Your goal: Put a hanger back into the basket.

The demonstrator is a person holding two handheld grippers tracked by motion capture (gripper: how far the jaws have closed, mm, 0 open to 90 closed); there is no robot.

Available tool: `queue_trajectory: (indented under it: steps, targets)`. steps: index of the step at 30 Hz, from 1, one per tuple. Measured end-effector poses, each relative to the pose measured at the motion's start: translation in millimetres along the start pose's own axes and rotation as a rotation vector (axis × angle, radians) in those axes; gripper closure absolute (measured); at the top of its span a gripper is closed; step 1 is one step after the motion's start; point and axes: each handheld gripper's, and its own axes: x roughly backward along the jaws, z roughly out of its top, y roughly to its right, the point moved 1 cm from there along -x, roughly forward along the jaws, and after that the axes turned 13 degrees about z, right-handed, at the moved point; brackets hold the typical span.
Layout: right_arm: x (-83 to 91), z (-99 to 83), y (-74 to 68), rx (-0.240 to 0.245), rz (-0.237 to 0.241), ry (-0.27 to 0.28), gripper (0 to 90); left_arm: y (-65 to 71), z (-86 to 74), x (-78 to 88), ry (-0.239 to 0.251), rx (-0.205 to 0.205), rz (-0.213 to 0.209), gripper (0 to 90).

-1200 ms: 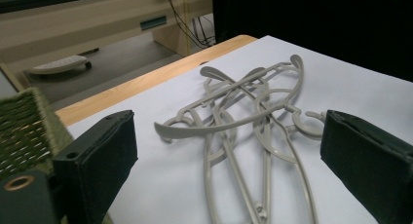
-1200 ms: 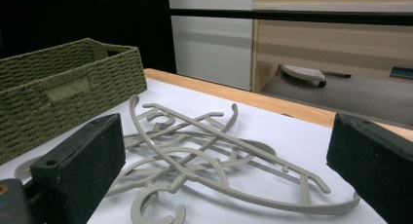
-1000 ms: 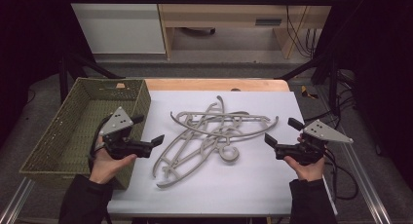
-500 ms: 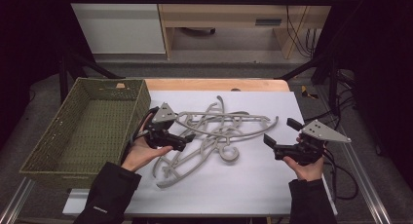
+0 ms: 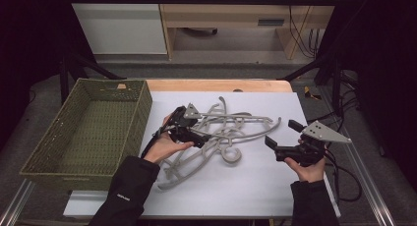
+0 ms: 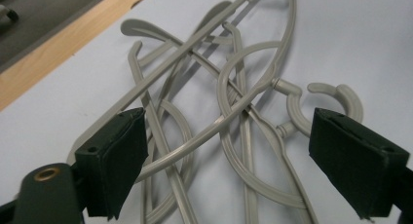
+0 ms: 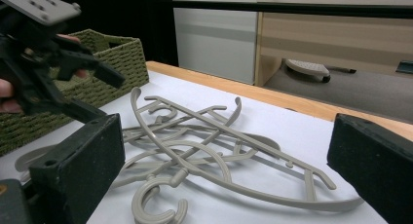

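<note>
We are looking at a tangle of grey plastic hangers (image 5: 223, 132) lying at the middle of the high view, spread across a white sheet (image 5: 255, 182) that is covering most of the wooden table (image 5: 216, 85). In the left gripper view the hangers (image 6: 229, 112) are crossing one another through the centre of the frame, with two curled hooks resting at the right. The left gripper (image 5: 193, 133) is hovering over the left part of the pile in the high view; its jaws are standing apart, and they have just been closing a little, yet in its own view (image 6: 229, 170) the pads are flanking several grey bars and pressing on none of them. We are seeing the left hand (image 5: 164, 145) wrapped around that tool just left of centre, with a dark sleeve running down toward the bottom edge. The right gripper (image 5: 279, 137) is waiting at the right of the high view, well apart from the pile, its jaws also wide apart and holding nothing; in its own view (image 7: 224, 165) the hangers (image 7: 214, 156) are lying ahead in the lower middle of the frame. A green woven basket (image 5: 78, 152) is sitting at the left of the high view, just beside the sheet.
</note>
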Motion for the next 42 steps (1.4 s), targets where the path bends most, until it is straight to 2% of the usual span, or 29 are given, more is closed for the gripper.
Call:
queue_trajectory:
  steps: [2, 6, 7, 11, 16, 18, 19, 21, 22, 26, 29, 34, 35, 42]
  targets:
    - [-0.1, -0.2, 0.1, 0.000, 0.000, -0.001, 0.6, 1.6, -1.6, -13.9, -0.037, -0.030, 0.003, 16.1]
    - [0.1, -0.1, 0.0, -0.001, 0.002, 0.000, 0.6, 3.0, -4.5, -26.5, -0.055, -0.043, -0.004, 17.8]
    - [0.0, -0.1, 0.2, -0.001, 0.002, 0.000, 0.6, 3.6, -6.3, -33.9, -0.070, -0.057, -0.006, 20.2]
    - [-1.1, -0.5, 0.1, -0.003, 0.001, -0.001, 0.6, 5.6, -8.8, -45.2, -0.085, -0.073, -0.005, 24.2]
    - [-2.2, -0.9, 0.0, 0.000, 0.002, -0.007, 0.6, 6.2, -12.1, -60.9, -0.106, -0.067, 0.019, 31.9]
    - [-2.1, -0.9, 0.2, 0.000, 0.002, -0.007, 0.6, 4.2, -13.9, -66.5, -0.128, -0.079, 0.021, 35.0]
    - [-1.8, -0.9, 0.2, -0.002, 0.004, -0.007, 0.6, 5.3, -15.4, -70.0, -0.119, -0.057, 0.028, 36.6]
    - [-1.6, -0.8, 0.3, -0.002, 0.004, -0.004, 0.6, 4.0, -17.8, -74.1, -0.143, -0.074, 0.026, 39.9]
    - [-1.5, -0.8, 0.5, -0.001, 0.003, -0.004, 0.7, 3.2, -18.8, -75.4, -0.158, -0.087, 0.018, 40.7]
    - [-1.6, -0.8, 0.4, -0.003, 0.005, -0.004, 0.7, 3.2, -19.4, -75.4, -0.161, -0.091, -0.002, 44.7]
    - [-2.6, -1.3, 0.3, -0.001, 0.004, -0.009, 0.7, 4.0, -20.0, -73.8, -0.174, -0.109, -0.018, 52.3]
    - [-3.5, -1.7, 0.1, -0.002, 0.005, -0.013, 0.7, 4.6, -20.4, -69.3, -0.200, -0.123, -0.063, 59.7]
    - [-4.0, -1.8, 0.0, -0.004, 0.005, -0.014, 0.7, 6.5, -20.4, -67.6, -0.207, -0.137, -0.074, 64.4]
    - [-3.5, -1.7, -0.1, 0.000, 0.006, -0.014, 0.8, 13.8, -19.2, -63.3, -0.224, -0.179, -0.088, 78.3]
